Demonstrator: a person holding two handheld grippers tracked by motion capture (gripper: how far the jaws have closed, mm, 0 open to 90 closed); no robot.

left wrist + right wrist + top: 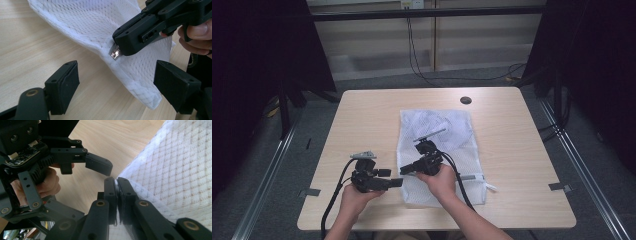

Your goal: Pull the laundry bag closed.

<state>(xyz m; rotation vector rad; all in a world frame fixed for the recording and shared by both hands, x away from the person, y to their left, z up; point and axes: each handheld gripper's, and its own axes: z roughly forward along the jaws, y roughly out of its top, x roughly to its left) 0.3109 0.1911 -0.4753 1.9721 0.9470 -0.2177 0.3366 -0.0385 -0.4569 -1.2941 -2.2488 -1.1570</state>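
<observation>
At a pale wooden table (362, 115), a person works a white mesh laundry bag (447, 127) that lies flat just right of the table's centre, its near edge toward the person. From the bag's middle, the left gripper (396, 182) waits at about 8 o'clock, off the bag's near-left corner, its jaws spread wide and holding nothing; in the left gripper view that corner (150, 98) sits between its pads (66, 83) without touching them. The right gripper (117, 47), at about 7 o'clock, is clamped tight on the metal zipper pull (114, 53) along the bag's edge. To do this step well, the left jaws should probably pinch the hem close to the pull, then hold the fabric taut while the right draws the slider straight along the seam, not upward.
</observation>
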